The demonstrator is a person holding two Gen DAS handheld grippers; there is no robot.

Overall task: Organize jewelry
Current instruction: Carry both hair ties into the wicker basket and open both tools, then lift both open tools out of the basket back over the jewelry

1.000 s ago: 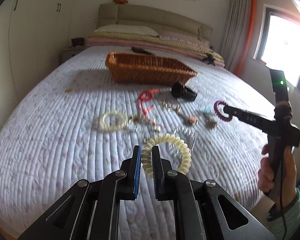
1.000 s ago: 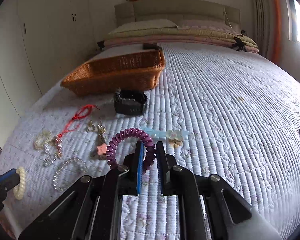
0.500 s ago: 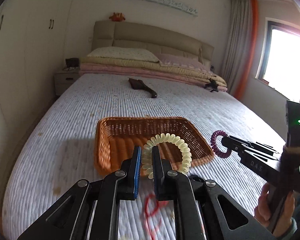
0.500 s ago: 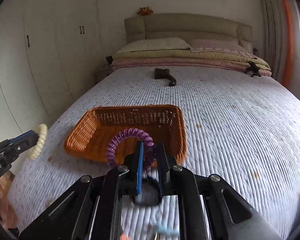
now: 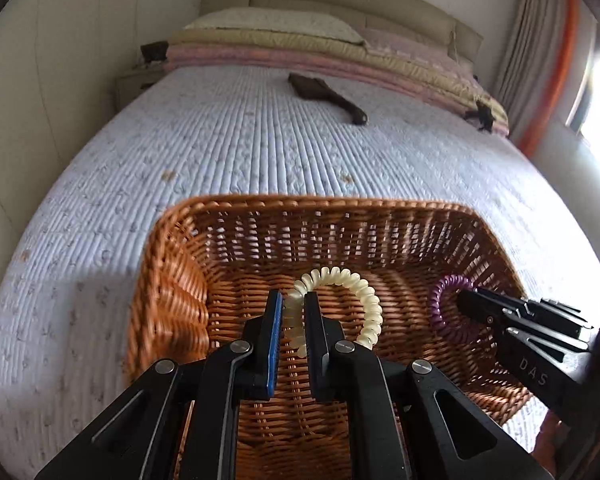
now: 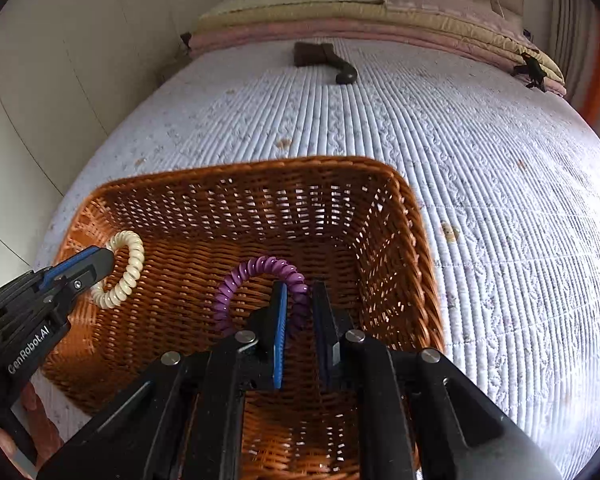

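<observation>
A brown wicker basket [image 5: 220, 208] [image 6: 404, 200] lies on the quilted bed, and both grippers hang over its inside. My left gripper [image 5: 293, 300] [image 6: 104, 260] is shut on a cream spiral bracelet [image 5: 360, 284] [image 6: 134, 256], which loops up and to the right of its fingers. My right gripper [image 6: 300, 292] [image 5: 466, 300] is shut on a purple spiral bracelet [image 6: 256, 268] [image 5: 444, 308], which arcs up to the left of its fingers. The two grippers are side by side, the left one over the basket's left half, the right one over its right half. The basket floor that shows is bare.
A dark brown hairbrush [image 5: 328, 98] [image 6: 324, 60] lies on the quilt beyond the basket. Folded blankets and a pillow [image 5: 284, 24] sit at the headboard. White wardrobes [image 6: 40, 80] line the left wall; a window with curtains [image 5: 540, 40] is at the right.
Both grippers have travelled forward from the loose jewelry at the bed's near end to above the basket, each still clamped on its spiral bracelet. The loose jewelry has dropped out of view.
</observation>
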